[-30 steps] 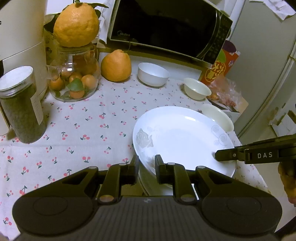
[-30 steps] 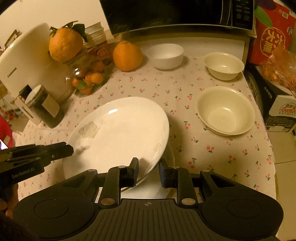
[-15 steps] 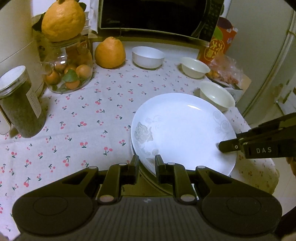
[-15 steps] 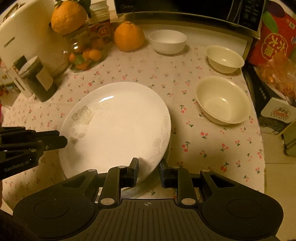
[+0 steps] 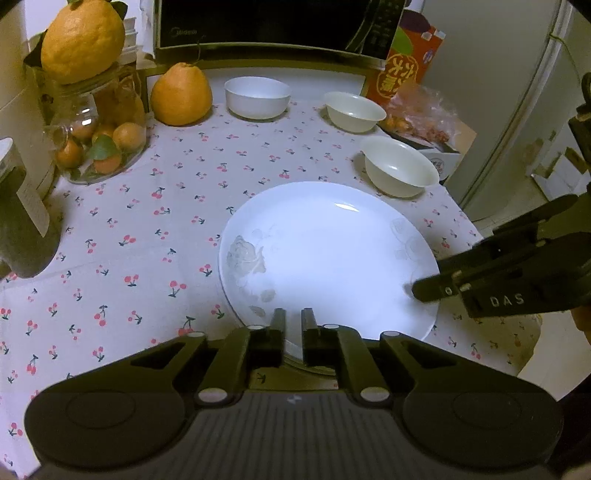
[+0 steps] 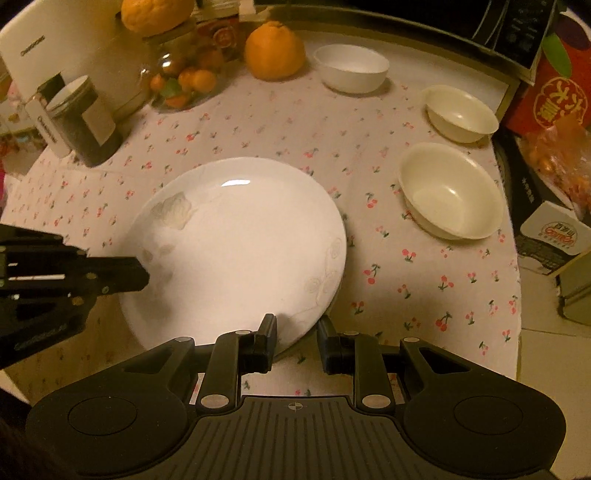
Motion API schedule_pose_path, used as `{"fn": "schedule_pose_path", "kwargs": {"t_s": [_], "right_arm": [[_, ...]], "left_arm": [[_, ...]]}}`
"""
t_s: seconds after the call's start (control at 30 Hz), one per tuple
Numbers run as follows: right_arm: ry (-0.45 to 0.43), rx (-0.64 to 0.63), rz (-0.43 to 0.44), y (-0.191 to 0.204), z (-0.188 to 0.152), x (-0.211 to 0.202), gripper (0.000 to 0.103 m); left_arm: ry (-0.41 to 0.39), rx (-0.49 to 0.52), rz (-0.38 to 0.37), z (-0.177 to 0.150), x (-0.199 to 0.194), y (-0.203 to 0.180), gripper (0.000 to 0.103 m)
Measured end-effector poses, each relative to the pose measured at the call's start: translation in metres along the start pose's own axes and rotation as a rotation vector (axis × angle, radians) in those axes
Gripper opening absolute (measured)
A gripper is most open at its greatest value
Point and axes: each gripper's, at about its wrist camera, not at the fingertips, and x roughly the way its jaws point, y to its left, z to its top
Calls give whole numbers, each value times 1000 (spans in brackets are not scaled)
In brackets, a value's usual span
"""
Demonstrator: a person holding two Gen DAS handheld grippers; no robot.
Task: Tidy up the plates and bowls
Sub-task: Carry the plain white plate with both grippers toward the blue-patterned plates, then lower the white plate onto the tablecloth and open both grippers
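both grippers at the white plate (image 5: 332,258)
left gripper (image 5: 293,325) clenched on its near rim; right gripper (image 6: 295,332) released around the rim.

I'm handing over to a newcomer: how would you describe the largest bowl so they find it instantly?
Start at the black microwave behind the cherry-print tablecloth. Three bowls sit in front. The one you want is cream, widest, and nearest the big white plate, by the table's right edge.
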Motion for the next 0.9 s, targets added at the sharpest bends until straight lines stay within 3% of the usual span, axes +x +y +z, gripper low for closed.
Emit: {"fn": "schedule_pose_path", "kwargs": {"t_s": [0.17,0.23,0.37,0.43,0.6,0.9], "right_arm": [[24,20,30,-4,2,0,33],[21,19,34,-3,3,-2,49],[13,5,45,-1,4,-4,59],[7,4,48,-1,6,-5,66],[-29,35,67,-9,14,-13,71],[-100,133,69,-30,32,-21,84]], "left_arm": [[-15,-21,-3,2,-3,2,19],[-17,-20,-4,3,-4,1,24],[-20,-24,-18,4,-4,1,31],[-28,-20,-18,6,-6,0,39],[-58,-24,-23,15,-11,-1,62],[-89,-29,-3,35,-14,-9,91]]}}
